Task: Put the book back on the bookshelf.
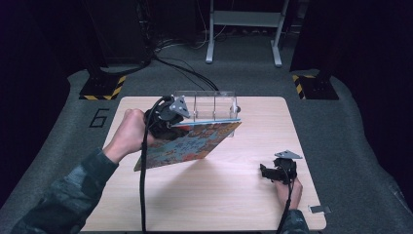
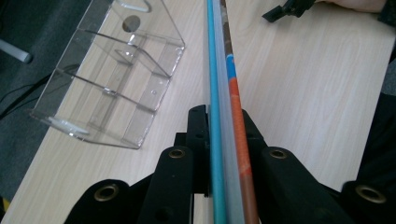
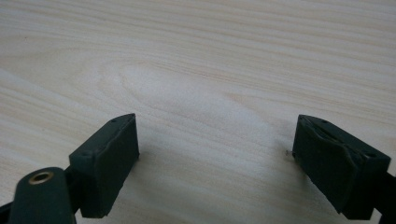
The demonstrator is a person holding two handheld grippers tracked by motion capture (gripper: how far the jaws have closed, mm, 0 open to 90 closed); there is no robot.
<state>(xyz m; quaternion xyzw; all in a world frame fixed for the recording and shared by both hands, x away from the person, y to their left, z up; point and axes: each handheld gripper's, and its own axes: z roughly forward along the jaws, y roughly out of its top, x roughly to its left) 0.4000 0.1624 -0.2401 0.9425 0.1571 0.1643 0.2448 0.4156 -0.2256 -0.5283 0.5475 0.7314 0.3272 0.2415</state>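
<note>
1. A person sits at a pale wooden tabletop [image 1: 204, 195] with a gripper in each hand.
2. The left gripper [image 1: 168, 119] holds a thin book [image 1: 190, 144] with a busy, colourful cover. Its jaws are clenched on the book's edge, near one corner.
3. The book hangs in the air, tilted, above the middle of the tabletop, its far corner just in front of a clear rack [image 1: 212, 107].
4. The rack stands at the far edge and has upright dividers forming open slots.
5. In the left gripper view, the book [image 2: 224, 107] runs edge-on straight out from between the jaws, with the rack [image 2: 112, 79] off to one side.
6. The right gripper [image 1: 277, 170] rests low near the right front of the tabletop, well apart from the book. Its jaws are released, with only bare wood [image 3: 196, 70] between them.
7. The likely step is slotting the book into the rack. To do it well, turn the book upright, line its edge up with one slot, and lower it slowly so it clears the dividers.
8. The grip is near a corner, so the book may swing; the free gripper could steady the rack.
</note>
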